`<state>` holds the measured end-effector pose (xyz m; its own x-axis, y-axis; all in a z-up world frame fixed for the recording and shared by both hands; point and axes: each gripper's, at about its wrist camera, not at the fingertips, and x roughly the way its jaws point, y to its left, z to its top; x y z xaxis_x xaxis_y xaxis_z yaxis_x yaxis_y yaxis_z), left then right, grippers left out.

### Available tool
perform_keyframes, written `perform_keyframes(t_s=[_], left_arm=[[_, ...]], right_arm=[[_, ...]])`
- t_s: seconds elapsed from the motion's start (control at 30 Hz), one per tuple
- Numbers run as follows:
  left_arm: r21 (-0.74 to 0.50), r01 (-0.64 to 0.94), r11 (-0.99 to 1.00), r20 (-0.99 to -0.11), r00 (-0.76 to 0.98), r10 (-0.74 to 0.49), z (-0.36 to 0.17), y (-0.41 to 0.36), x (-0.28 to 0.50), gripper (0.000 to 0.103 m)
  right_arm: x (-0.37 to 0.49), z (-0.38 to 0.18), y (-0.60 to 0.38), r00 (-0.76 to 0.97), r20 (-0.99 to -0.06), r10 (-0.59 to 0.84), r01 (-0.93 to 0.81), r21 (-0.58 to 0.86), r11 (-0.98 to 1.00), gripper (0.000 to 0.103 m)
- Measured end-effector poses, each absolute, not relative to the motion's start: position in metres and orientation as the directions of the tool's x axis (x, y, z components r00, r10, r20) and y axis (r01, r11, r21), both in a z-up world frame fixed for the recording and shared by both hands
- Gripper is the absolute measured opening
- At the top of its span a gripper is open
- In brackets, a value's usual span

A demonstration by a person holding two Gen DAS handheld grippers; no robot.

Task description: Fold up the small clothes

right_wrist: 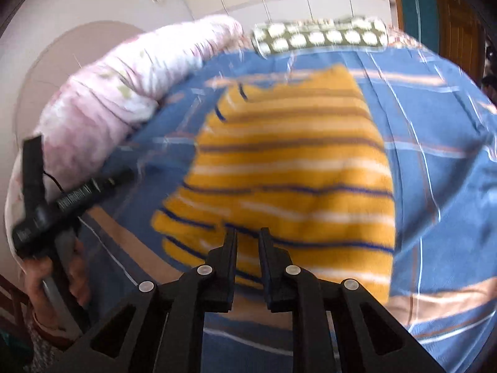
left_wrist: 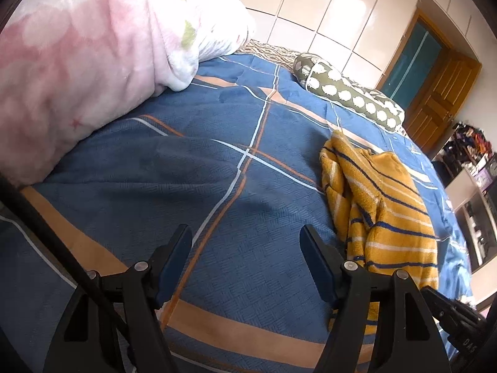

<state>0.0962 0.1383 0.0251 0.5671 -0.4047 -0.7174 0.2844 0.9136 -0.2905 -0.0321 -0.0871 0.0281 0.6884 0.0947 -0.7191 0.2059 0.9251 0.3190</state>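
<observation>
A small yellow garment with blue and white stripes (left_wrist: 385,205) lies crumpled on the blue plaid bedspread (left_wrist: 202,155), to the right of my left gripper (left_wrist: 245,239). The left gripper is open and empty above the bedspread. In the blurred right wrist view the same garment (right_wrist: 292,161) fills the middle. My right gripper (right_wrist: 248,233) hovers over its near edge with the jaws a narrow gap apart and nothing between them. The left gripper's body (right_wrist: 46,199), held by a hand, shows at the left there.
A pink-and-white rolled quilt (left_wrist: 77,62) lies along the bed's left side. A green bolster with white spots (left_wrist: 351,93) lies at the far end. White wardrobe doors (left_wrist: 326,9), a wooden door (left_wrist: 441,93) and a cluttered shelf (left_wrist: 472,168) stand beyond.
</observation>
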Motion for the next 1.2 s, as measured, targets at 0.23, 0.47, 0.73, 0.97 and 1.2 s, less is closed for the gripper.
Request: perform_keyframes(t_s=[0.23, 0.47, 0.73, 0.97, 1.2], left_arm=[[-0.203, 0.256, 0.945, -0.681, 0.657, -0.324, 0.038, 0.134, 0.085, 0.072], [-0.023, 0.118, 0.993, -0.424, 0.898, -0.116, 0.089, 0.137, 0.007, 0.103], [0.119, 0.146, 0.982, -0.267, 0.957, -0.110, 0.144, 0.113, -0.111, 0.103], [0.008, 0.371, 0.929, -0.410, 0.848, -0.335, 0.161, 0.092, -0.173, 0.103], [0.040, 0.394, 0.918, -0.476, 0.816, -0.329, 0.143, 0.072, -0.198, 0.103]], right_arm=[[-0.018, 0.003, -0.051, 0.618, -0.778, 0.113, 0.167, 0.271, 0.948, 0.024], [-0.098, 0.043, -0.095, 0.670, -0.739, -0.075, 0.272, 0.149, 0.951, 0.045], [-0.171, 0.041, -0.127, 0.672, -0.711, -0.207, 0.369, 0.080, 0.926, 0.049], [-0.213, 0.049, -0.127, 0.657, -0.695, -0.291, 0.432, 0.031, 0.901, 0.059], [-0.249, 0.059, -0.131, 0.665, -0.663, -0.342, 0.461, 0.004, 0.887, 0.069]])
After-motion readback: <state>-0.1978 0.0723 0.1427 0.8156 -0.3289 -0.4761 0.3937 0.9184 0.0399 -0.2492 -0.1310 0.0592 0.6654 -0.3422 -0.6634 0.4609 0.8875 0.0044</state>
